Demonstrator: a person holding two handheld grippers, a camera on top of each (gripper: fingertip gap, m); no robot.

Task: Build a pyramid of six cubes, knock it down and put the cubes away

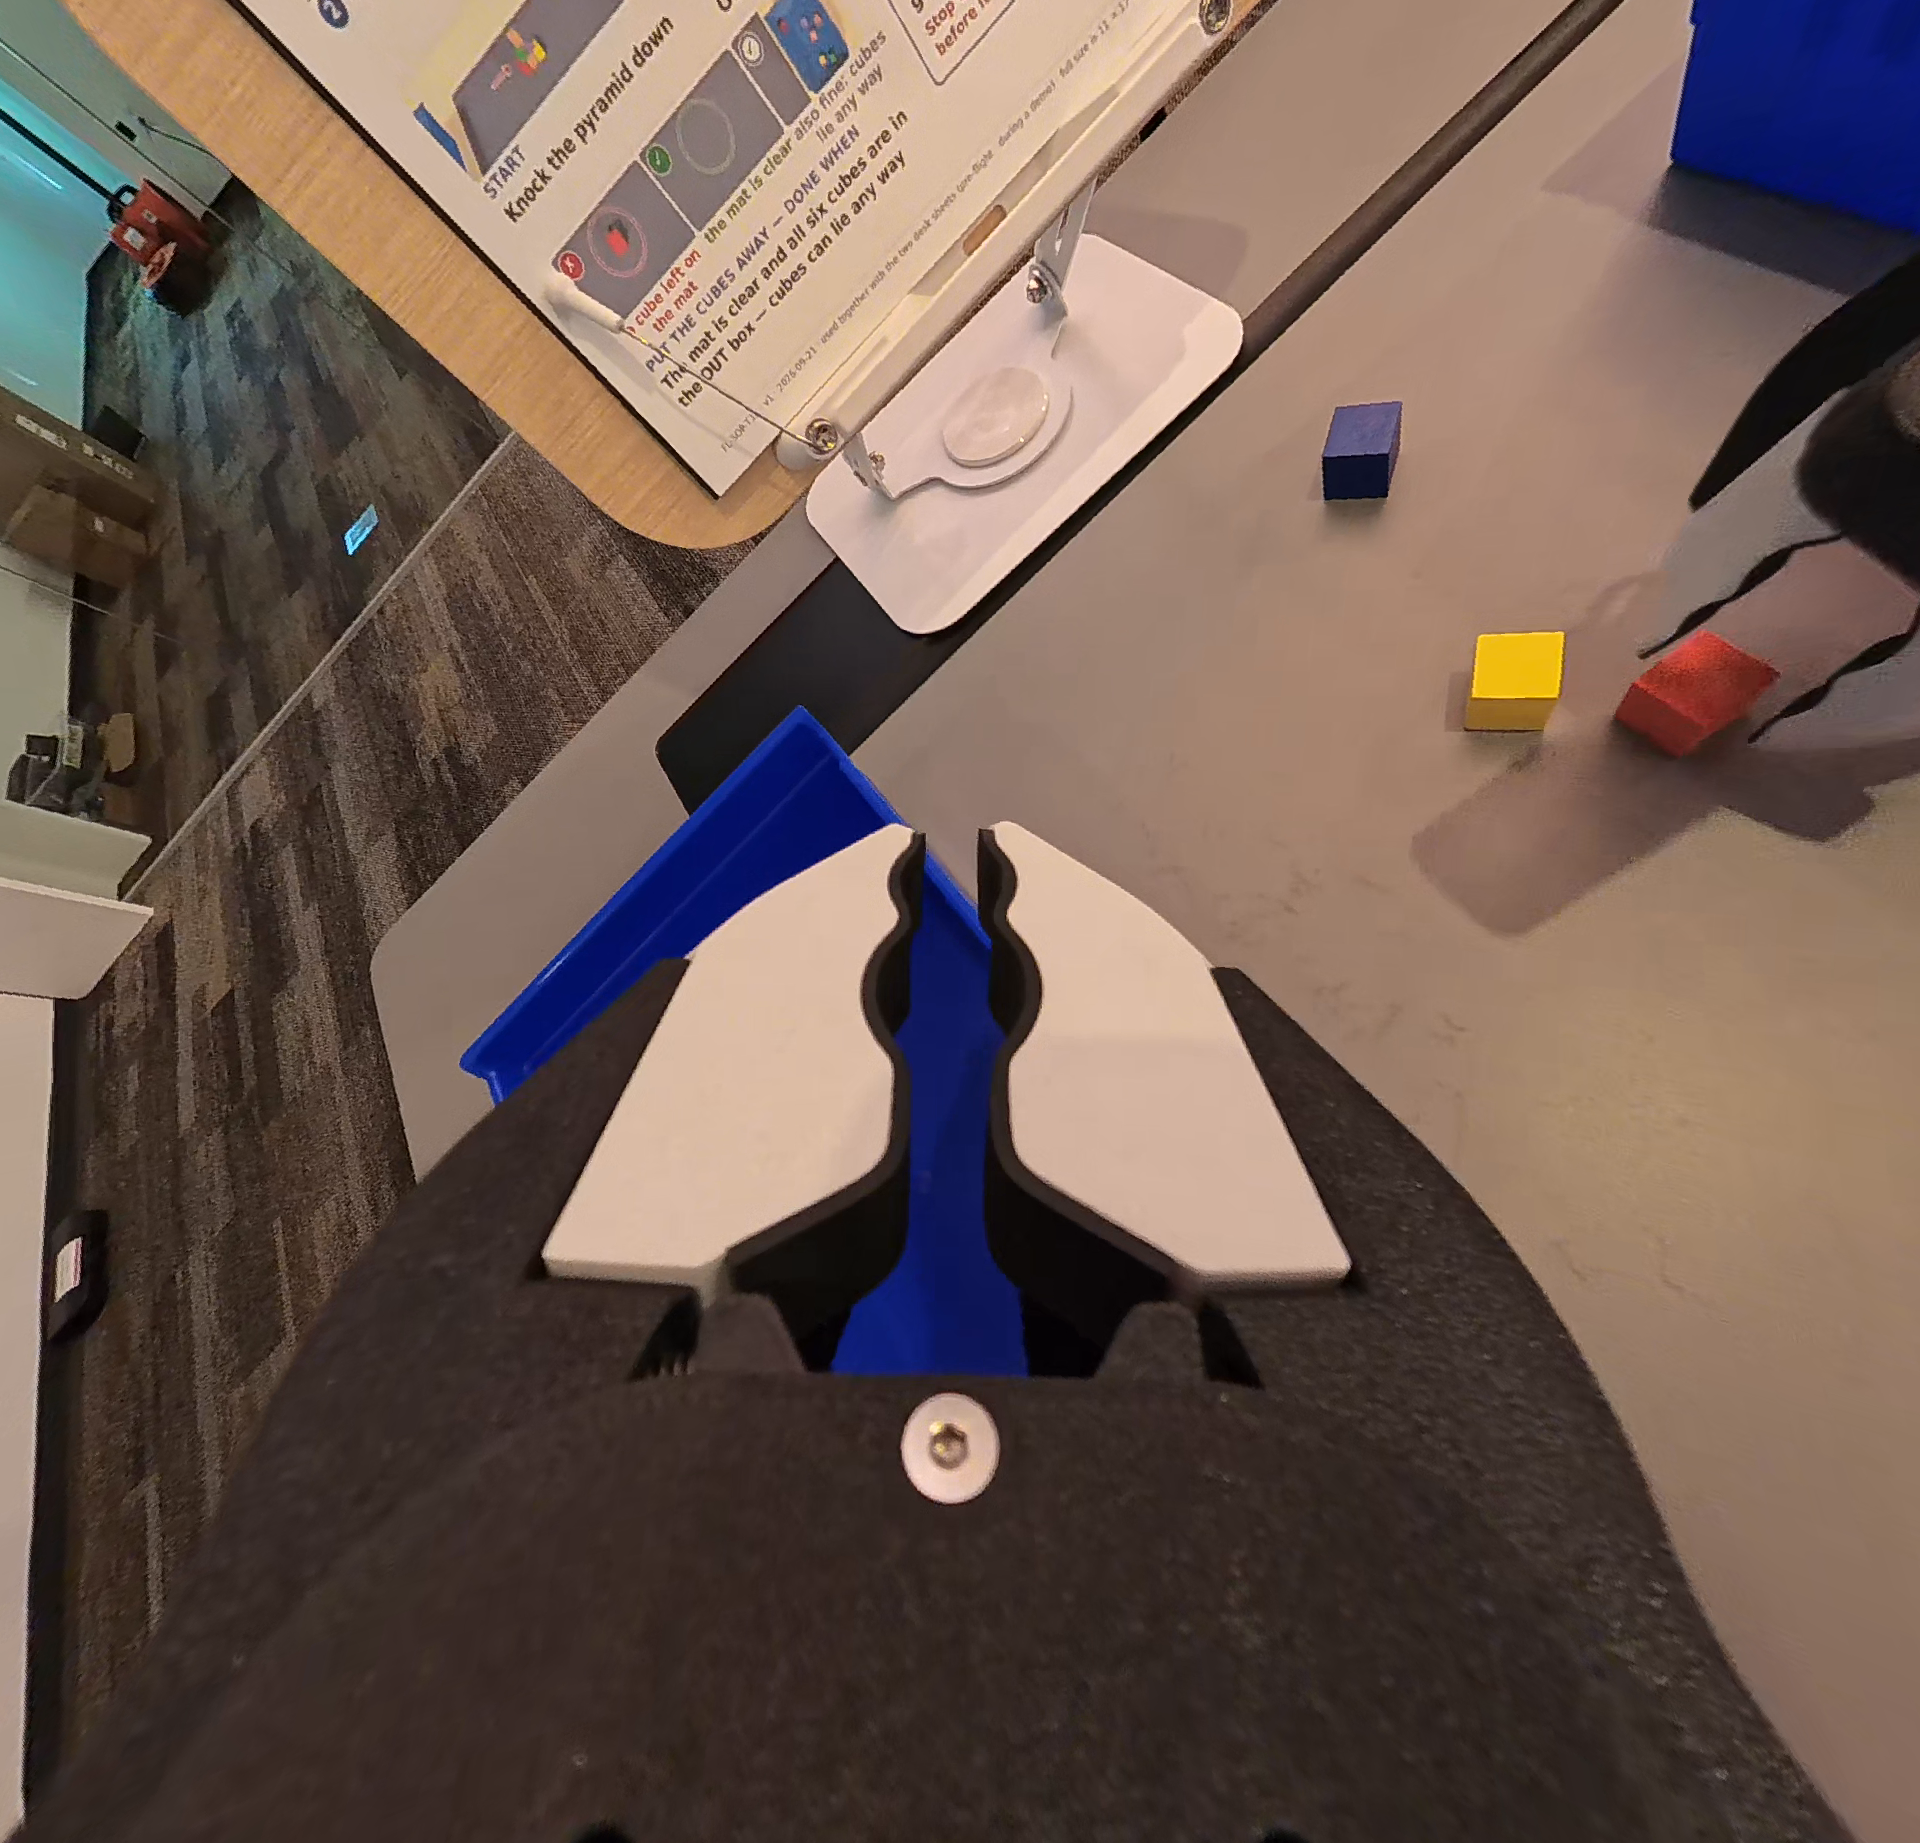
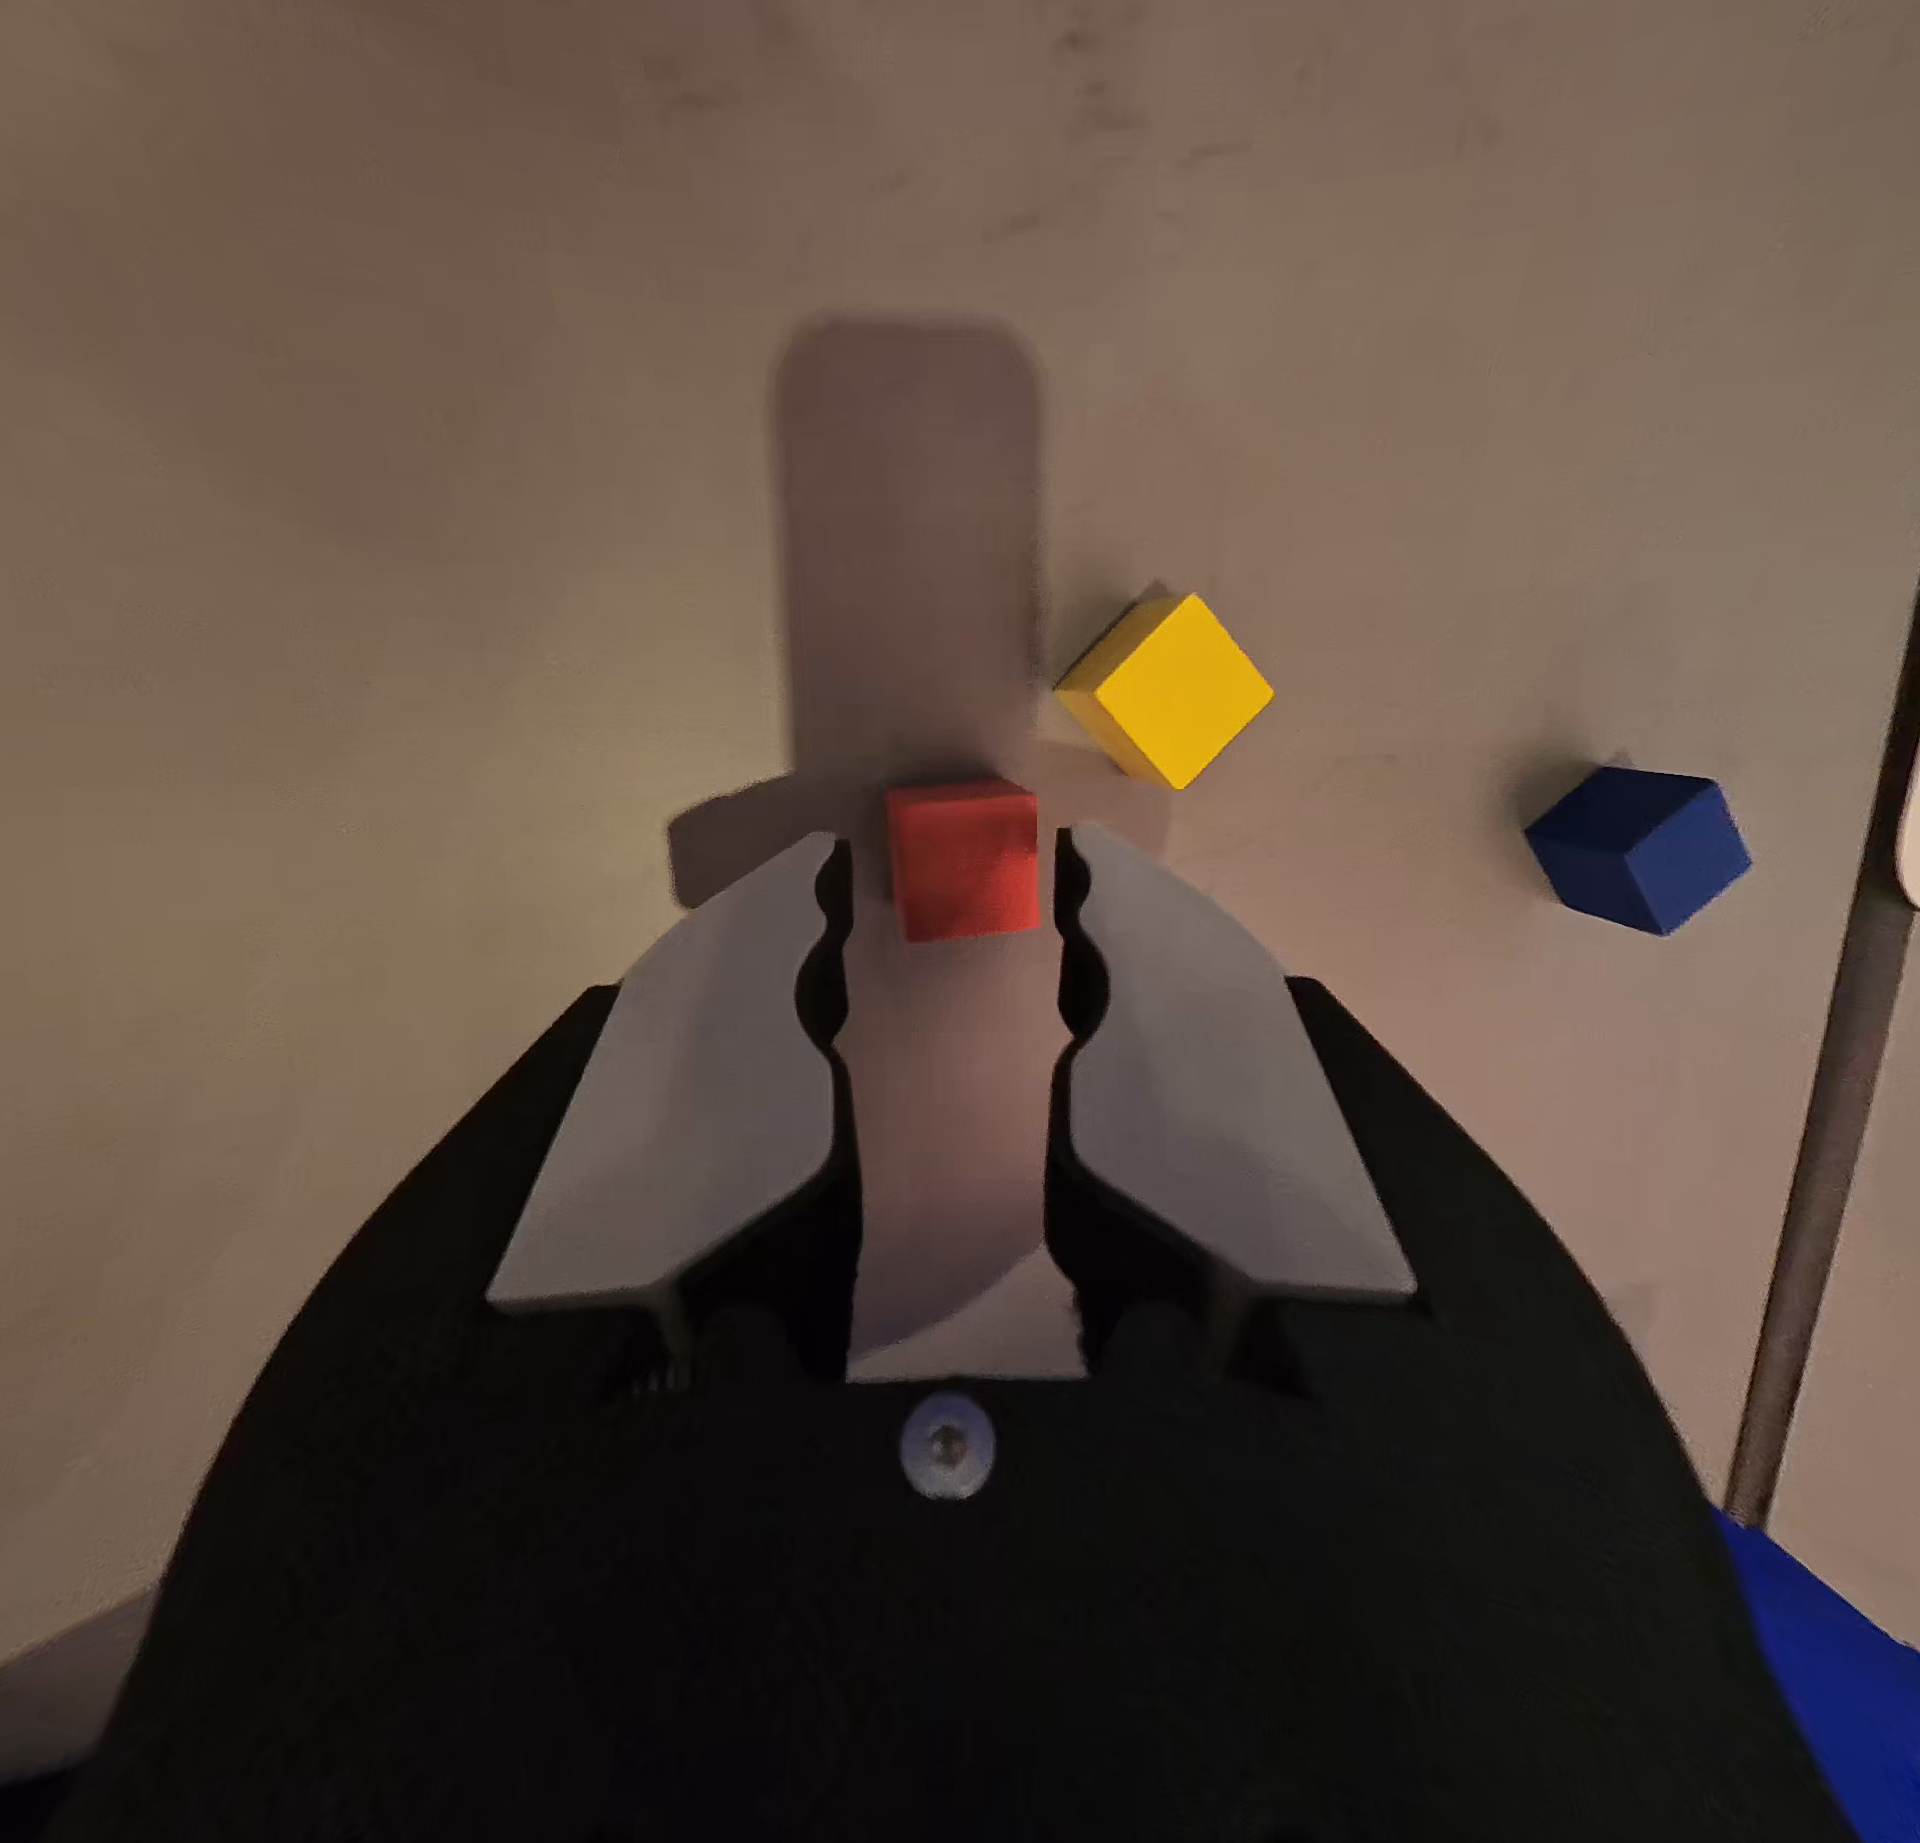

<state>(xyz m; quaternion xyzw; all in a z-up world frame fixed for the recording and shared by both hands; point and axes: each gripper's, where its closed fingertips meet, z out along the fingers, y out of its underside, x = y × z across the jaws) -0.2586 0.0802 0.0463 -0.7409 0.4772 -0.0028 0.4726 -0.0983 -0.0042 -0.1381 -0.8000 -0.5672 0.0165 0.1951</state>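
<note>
3 cubes lie loose; red cube (image 2: 964,860) sits squarely between right gripper (image 2: 951,863) tips, jaws apart, not yet touching.

Left wrist view is bright and mostly crisp, warm indoor light, with a soft glare patch on the white stand base (image 1: 1023,422) beside the grey mat (image 1: 1351,962). Wide-angle bending tilts everything toward the edges, and the right gripper (image 1: 1787,681) at the mat's far right side is smeared with motion blur. Right wrist view is a lot dimmer and softer overall (brownish cast, dark corners). A long blocky shadow stretches up the mat past the red cube (image 2: 964,858), which looks slightly fuzzy; the yellow cube (image 2: 1169,690) just beside it stays sharp.
</note>
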